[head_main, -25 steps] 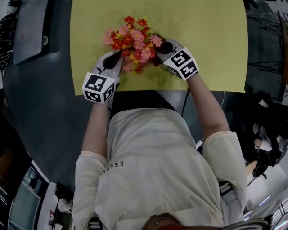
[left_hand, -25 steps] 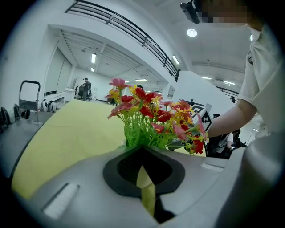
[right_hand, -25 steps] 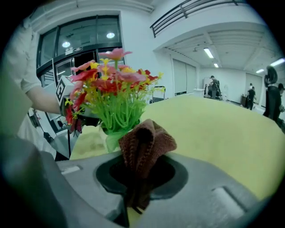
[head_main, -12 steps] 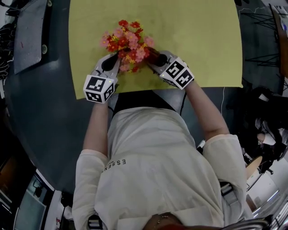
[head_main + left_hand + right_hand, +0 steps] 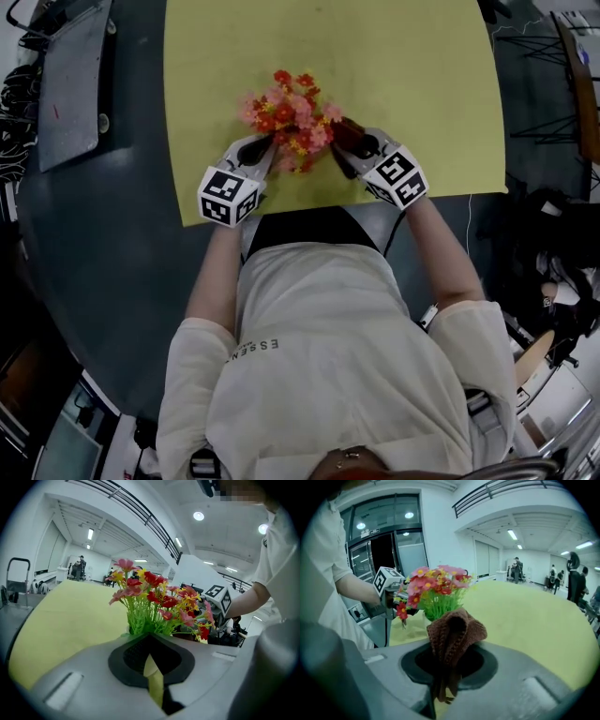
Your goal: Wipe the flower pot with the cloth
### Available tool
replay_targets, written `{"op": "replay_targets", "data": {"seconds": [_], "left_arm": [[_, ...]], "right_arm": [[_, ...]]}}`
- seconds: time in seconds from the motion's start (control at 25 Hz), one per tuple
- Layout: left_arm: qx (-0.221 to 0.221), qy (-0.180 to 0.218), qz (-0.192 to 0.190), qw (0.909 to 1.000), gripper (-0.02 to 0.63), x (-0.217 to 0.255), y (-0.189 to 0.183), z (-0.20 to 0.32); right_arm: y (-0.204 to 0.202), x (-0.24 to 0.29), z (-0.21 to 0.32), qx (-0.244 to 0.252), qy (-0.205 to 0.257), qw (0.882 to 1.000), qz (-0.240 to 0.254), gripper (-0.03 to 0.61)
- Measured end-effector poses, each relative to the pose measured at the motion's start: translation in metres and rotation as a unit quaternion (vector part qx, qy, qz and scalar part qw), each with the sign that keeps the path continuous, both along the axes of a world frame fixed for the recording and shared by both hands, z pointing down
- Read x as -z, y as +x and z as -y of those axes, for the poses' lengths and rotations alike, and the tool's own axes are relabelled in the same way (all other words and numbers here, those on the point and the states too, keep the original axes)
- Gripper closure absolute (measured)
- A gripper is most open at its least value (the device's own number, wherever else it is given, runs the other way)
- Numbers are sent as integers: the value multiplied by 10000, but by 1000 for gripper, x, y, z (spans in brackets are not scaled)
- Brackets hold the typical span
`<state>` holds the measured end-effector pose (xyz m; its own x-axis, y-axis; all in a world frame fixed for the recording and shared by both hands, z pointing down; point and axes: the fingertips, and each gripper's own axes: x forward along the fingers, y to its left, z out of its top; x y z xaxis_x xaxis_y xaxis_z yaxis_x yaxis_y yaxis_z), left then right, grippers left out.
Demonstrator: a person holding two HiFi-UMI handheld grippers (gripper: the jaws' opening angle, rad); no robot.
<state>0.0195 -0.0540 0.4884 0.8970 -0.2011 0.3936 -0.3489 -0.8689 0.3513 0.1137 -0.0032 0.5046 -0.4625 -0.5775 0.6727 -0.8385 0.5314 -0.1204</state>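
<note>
A bunch of red, pink and yellow artificial flowers point(image 5: 291, 117) on green stems point(image 5: 145, 616) stands on the yellow-green mat point(image 5: 412, 66), hiding the pot from above. In the right gripper view a pale sliver of the pot point(image 5: 425, 617) shows under the stems. My left gripper point(image 5: 267, 150) is at the flowers' left side, jaws shut point(image 5: 152, 667), with only a yellow-green sliver showing in the slit. My right gripper point(image 5: 345, 142) is at their right side, shut point(image 5: 447, 667) on a bunched brown knitted cloth point(image 5: 454, 630), which sticks out just short of the flowers.
The mat's front edge runs just behind both marker cubes, with dark grey table point(image 5: 112, 244) around it. A grey flat board point(image 5: 70, 80) lies at the far left. Stands and cables point(image 5: 544, 84) crowd the right side. The mat beyond the flowers is bare.
My right gripper has drawn a little back from the flowers with the cloth in it. The left gripper has stayed beside the flowers. The head camera has shifted.
</note>
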Motion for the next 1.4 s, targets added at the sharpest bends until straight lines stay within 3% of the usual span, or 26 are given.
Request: {"op": "replay_targets", "data": {"seconds": [0.12,0.28,0.48,0.64,0.88,1.08,1.4], "left_arm": [[5,119,66,9999,598,1,2,-2],[177,264,-110,9994,598,1,5,-10],[948,209,-307,9948,598,3,1,4],[1547,122,-396,9871,598,1,1,7],[2078,325,-205,9774,598,0,-1,7],[2200,338,-103,9749,600,1,6,13],[2371,319,-198,9708,600,2,1,17]], "right_arm": [[17,2,21,-65,115,9999,64,520],[28,0,56,279,186,9992,225,520],[15,-3,112,1054,337,9925,525,522],[-1,-8,140,1737,164,9800,962,522],[-37,-16,156,2752,-279,9479,1584,523],[-65,-16,154,3469,-871,9061,2257,523],[-100,-21,142,4067,-1747,8591,2569,523]]}}
